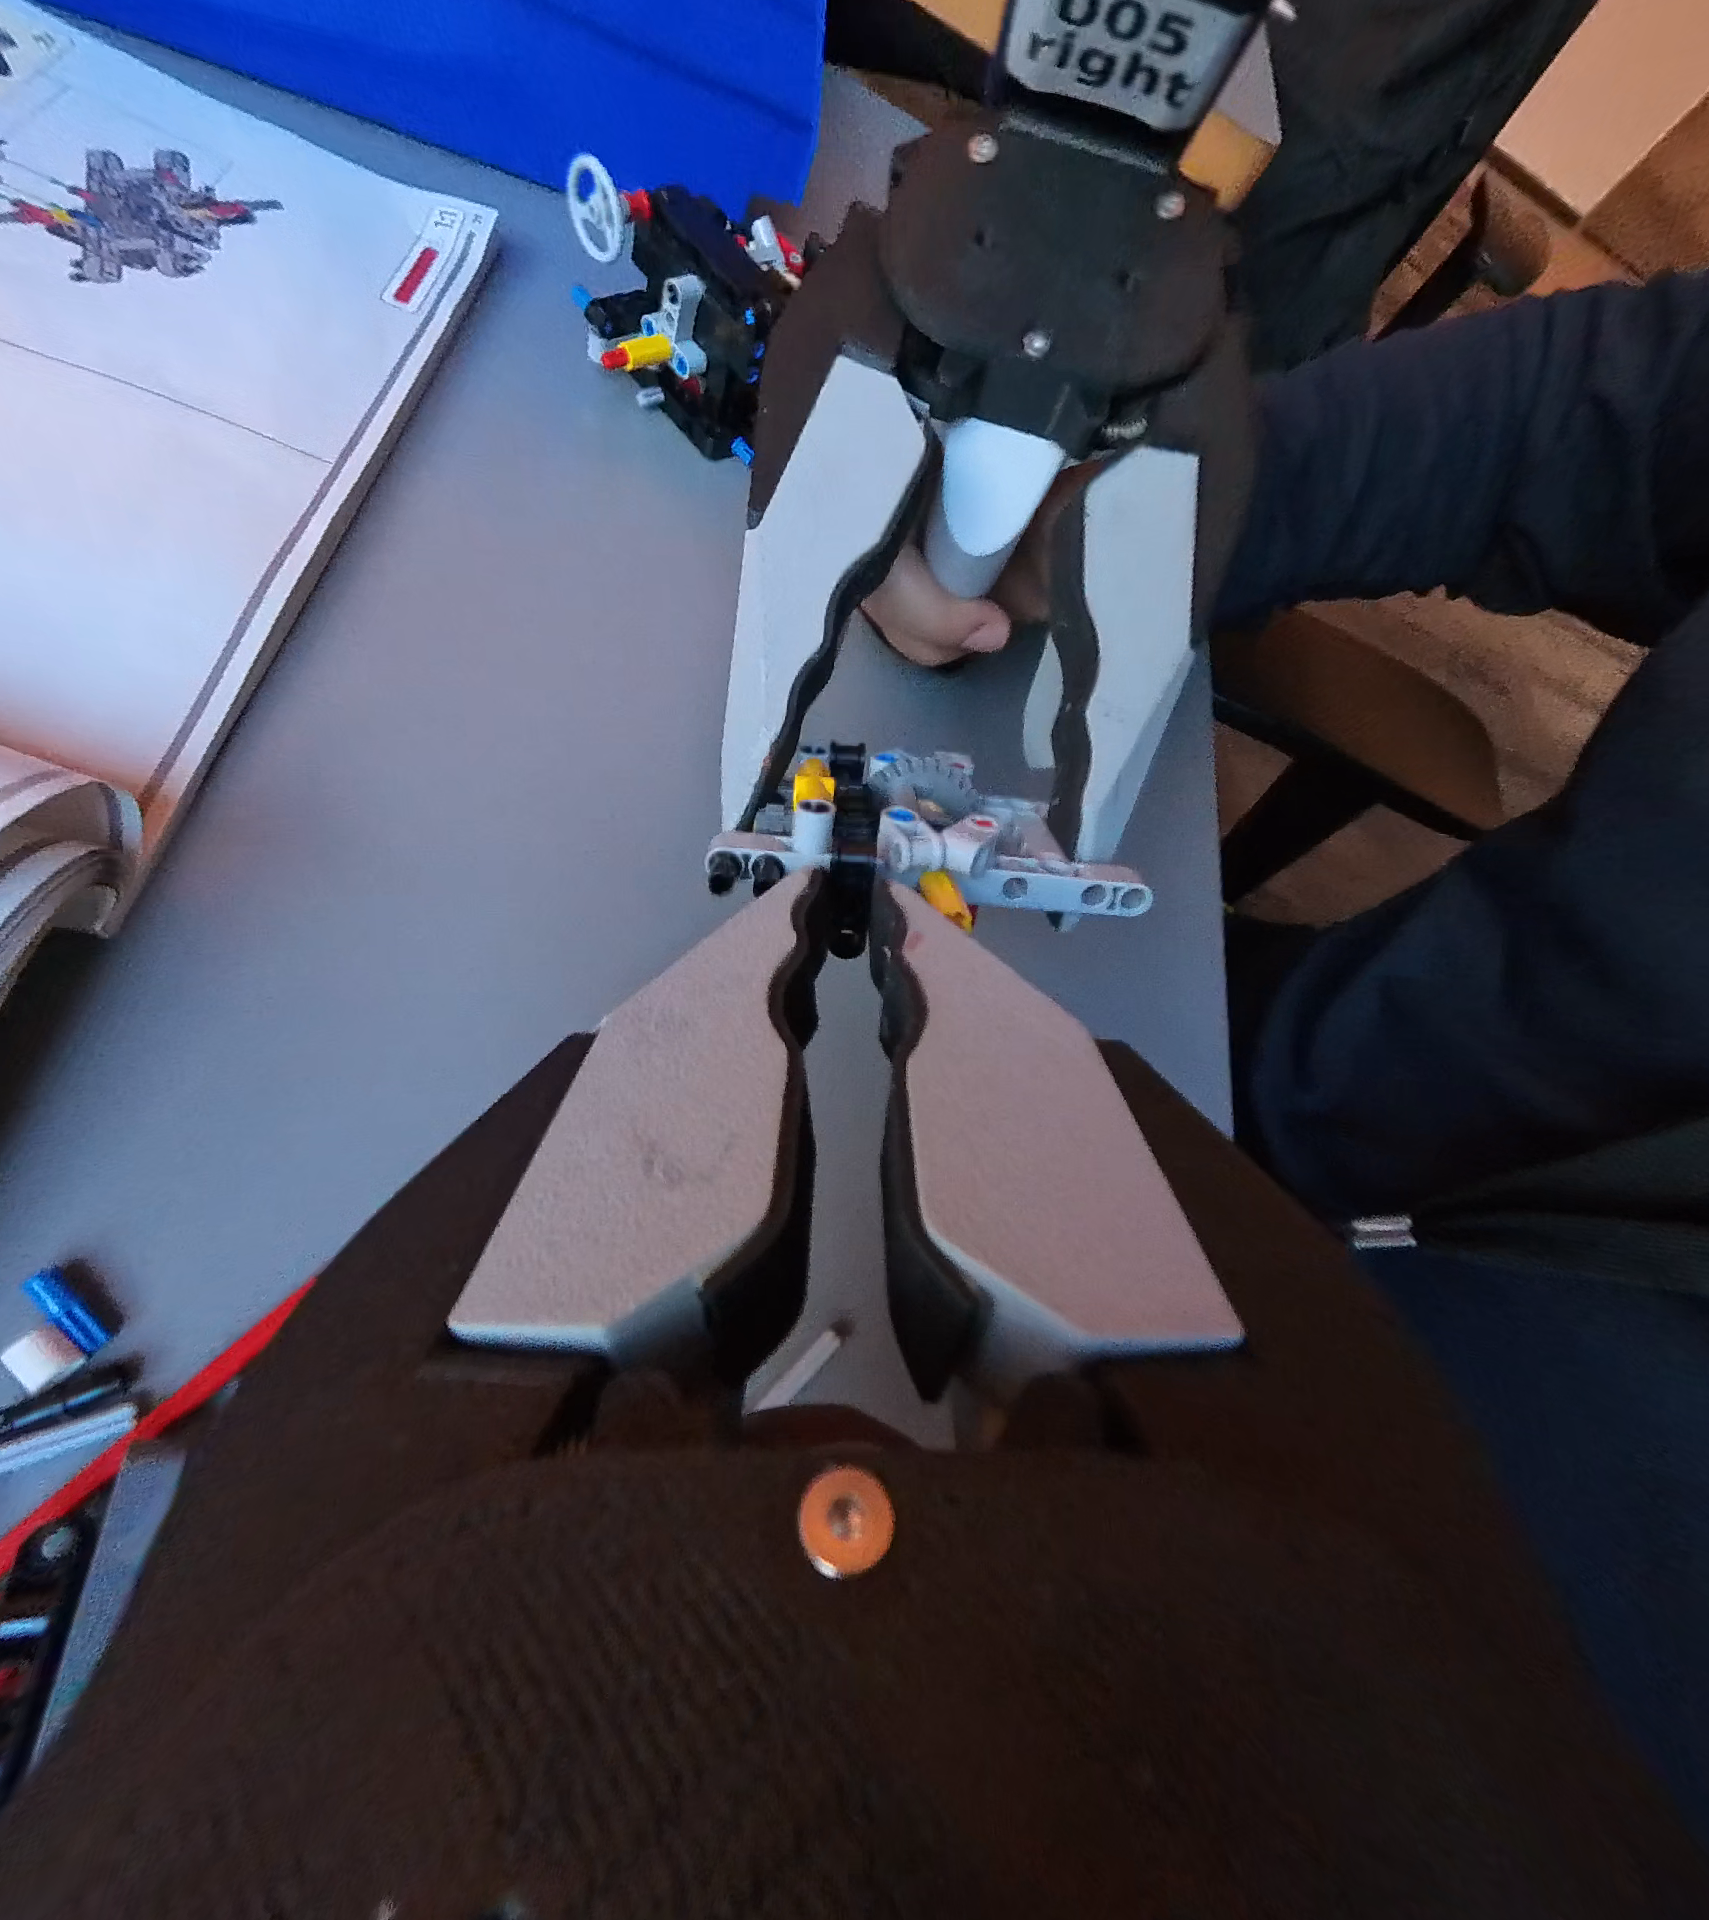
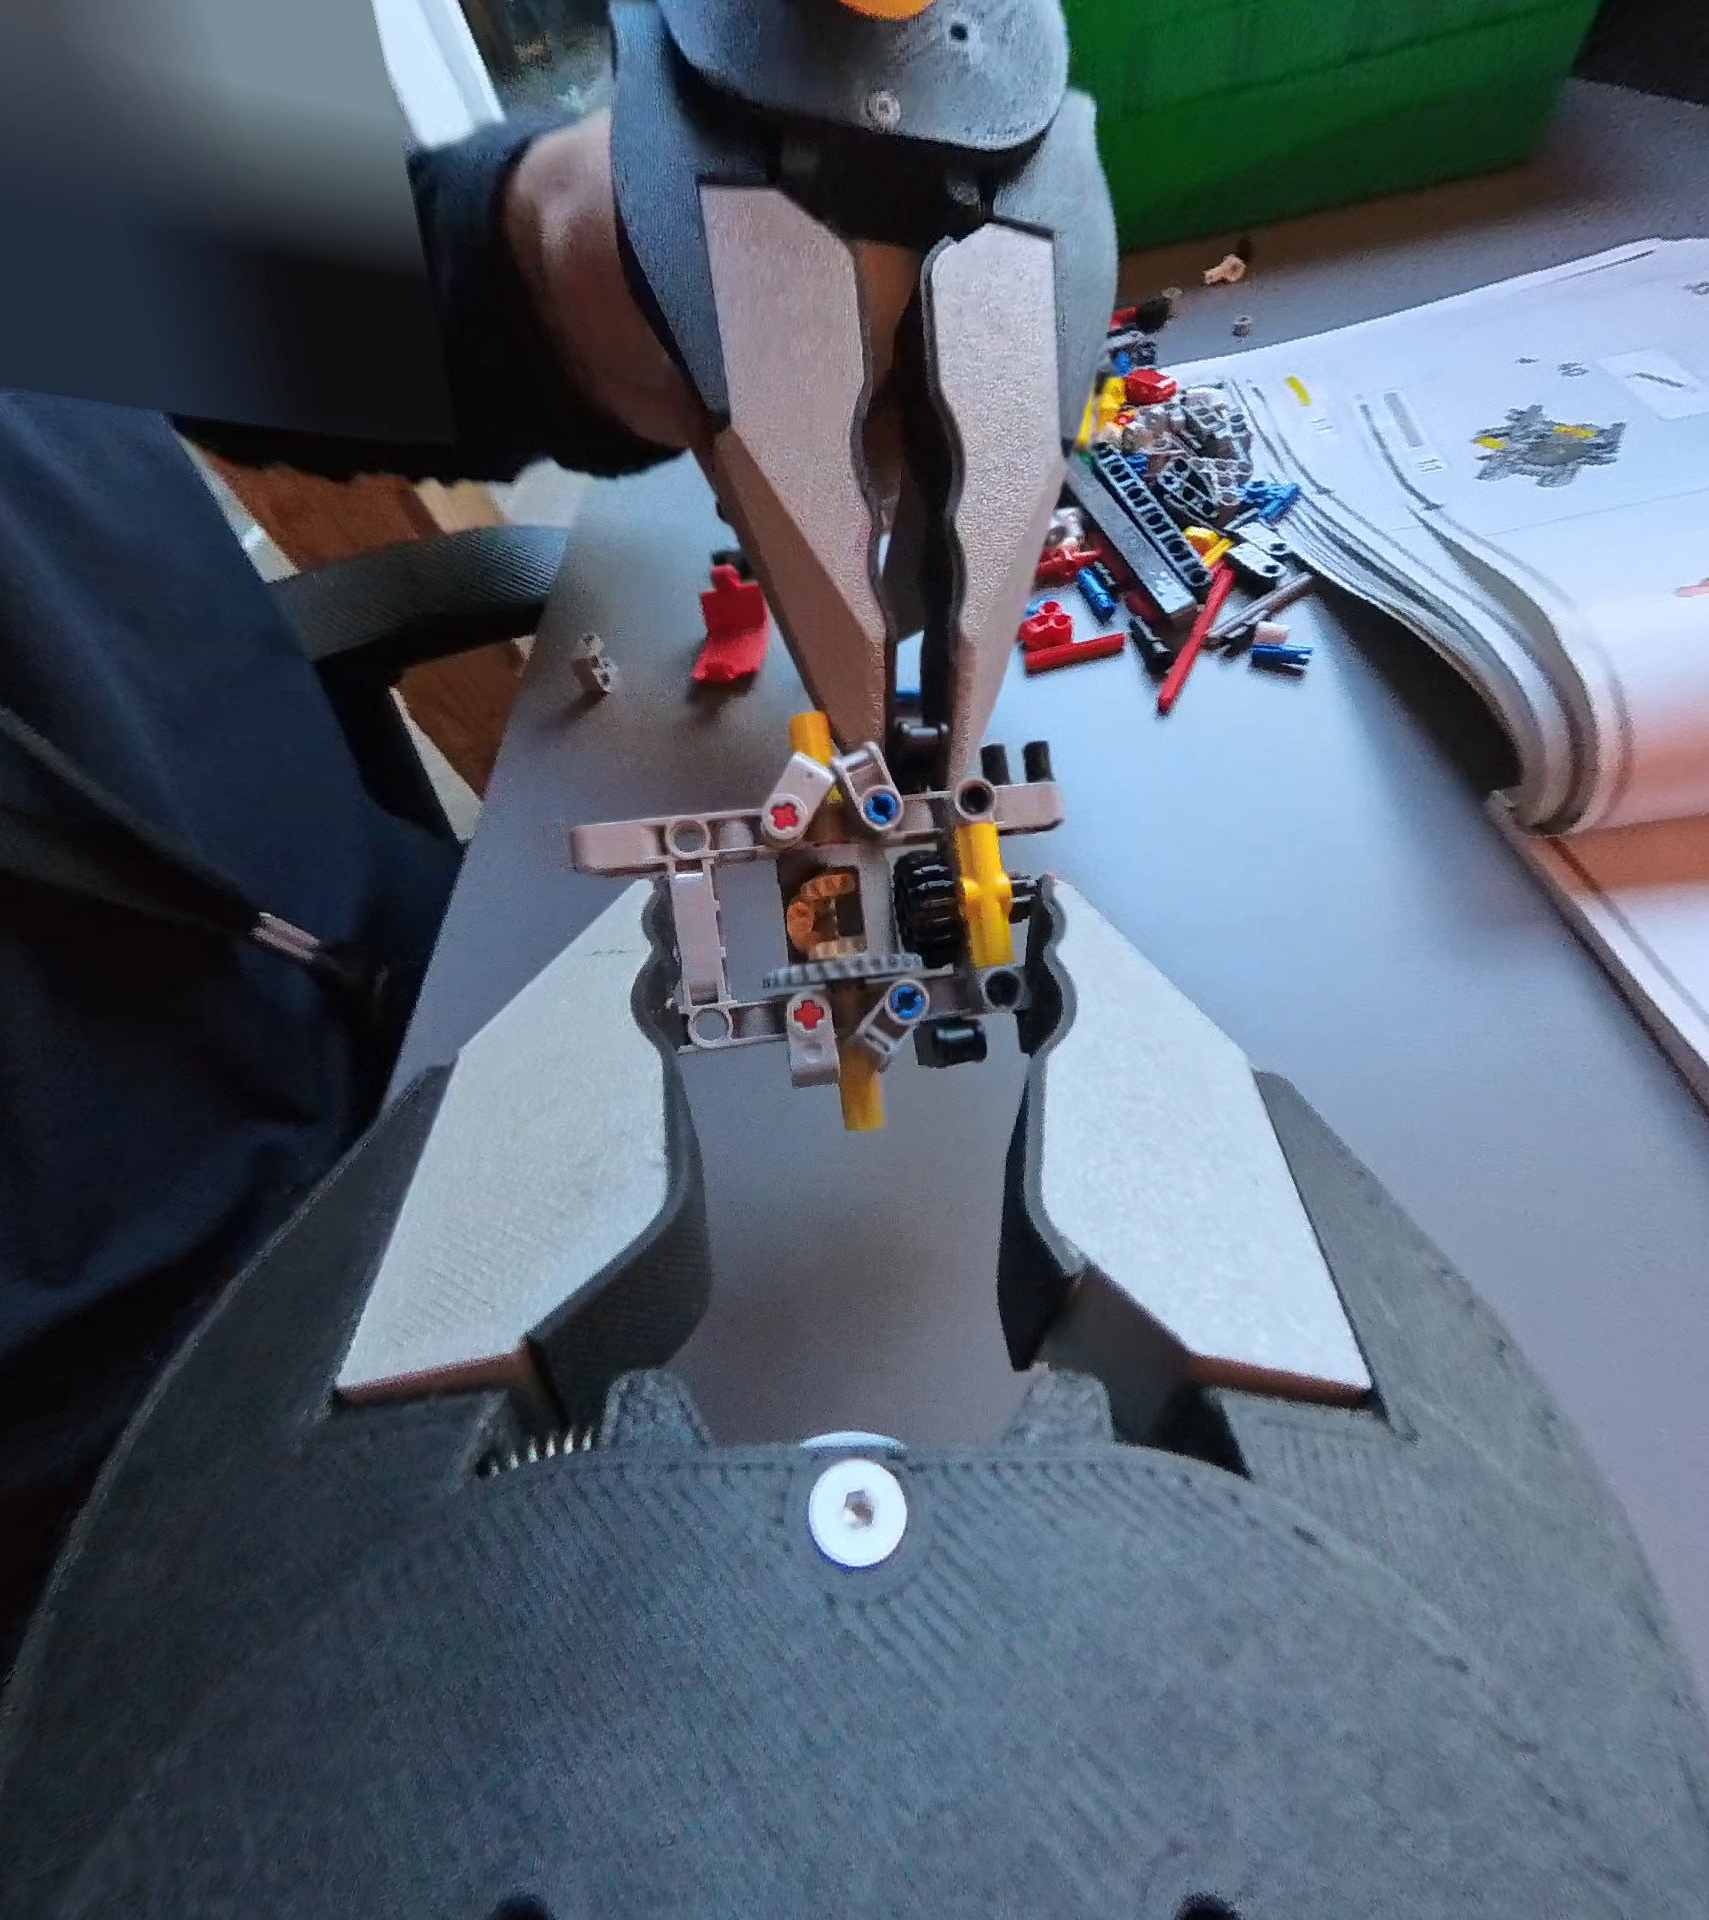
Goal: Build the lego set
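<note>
My right gripper [image 2: 845, 935] is shut on a grey brick-frame assembly [image 2: 704, 935] with black and tan gears, yellow connectors and red and blue pins. Both pads press the frame's sides, holding it above the dark grey table [image 2: 1297, 987]. My left gripper [image 1: 845, 904] comes from the opposite side, shut on a thin black piece [image 1: 845, 925] that sits in the assembly's [image 1: 1037, 888] far edge. The left gripper [image 2: 917, 743] and the black piece [image 2: 923, 753] also show in the right wrist view. The right gripper [image 1: 917, 831] also shows in the left wrist view.
An open instruction booklet [image 2: 1556, 520] lies on the table, with a pile of loose bricks [image 2: 1172, 499] beside it. A black sub-assembly with a white wheel [image 1: 694, 312] stands near a blue box [image 1: 517, 73]. A green bin [image 2: 1328, 94] stands at the back. The table edge and the person's sleeve [image 1: 1556, 468] are close by. My left and right fingertips are right by each other.
</note>
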### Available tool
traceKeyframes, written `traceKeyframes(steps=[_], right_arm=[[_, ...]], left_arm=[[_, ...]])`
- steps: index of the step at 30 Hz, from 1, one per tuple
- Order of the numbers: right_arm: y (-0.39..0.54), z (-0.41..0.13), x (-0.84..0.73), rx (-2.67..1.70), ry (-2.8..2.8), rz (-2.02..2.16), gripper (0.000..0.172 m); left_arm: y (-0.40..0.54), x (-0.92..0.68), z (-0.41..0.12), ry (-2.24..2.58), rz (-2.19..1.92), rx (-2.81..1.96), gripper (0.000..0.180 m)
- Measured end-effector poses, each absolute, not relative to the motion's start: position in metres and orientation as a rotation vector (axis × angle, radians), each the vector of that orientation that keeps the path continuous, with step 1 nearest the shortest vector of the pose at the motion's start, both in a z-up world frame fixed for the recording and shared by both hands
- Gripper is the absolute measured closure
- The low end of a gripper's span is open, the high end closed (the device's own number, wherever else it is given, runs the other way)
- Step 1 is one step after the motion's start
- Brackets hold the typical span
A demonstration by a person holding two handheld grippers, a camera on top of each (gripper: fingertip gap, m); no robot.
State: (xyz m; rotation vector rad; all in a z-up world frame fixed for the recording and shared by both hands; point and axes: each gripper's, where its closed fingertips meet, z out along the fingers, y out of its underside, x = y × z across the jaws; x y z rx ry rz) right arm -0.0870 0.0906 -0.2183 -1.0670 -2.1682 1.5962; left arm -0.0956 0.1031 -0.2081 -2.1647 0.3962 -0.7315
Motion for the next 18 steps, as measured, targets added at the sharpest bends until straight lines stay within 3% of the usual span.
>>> traceKeyframes(steps=[3, 6, 14, 18], right_arm=[[0.095, -0.219, -0.087, -1.089, -2.175, 1.619, 0.107], [0.102, -0.196, -0.087, -1.141, -2.055, 1.998, 0.107], [0.109, -0.172, -0.088, -1.269, -1.869, 2.509, 0.107], [0.109, -0.17, -0.088, -1.334, -1.838, 2.626, 0.107]], left_arm=[[0.108, -0.095, -0.207, 0.347, -0.8, -2.171, 0.175], [0.115, -0.097, -0.185, 0.293, -0.86, -2.122, 0.175], [0.114, -0.111, -0.148, 0.484, -0.624, -2.066, 0.162], [0.11, -0.113, -0.158, 0.718, -0.269, -2.034, 0.16]])
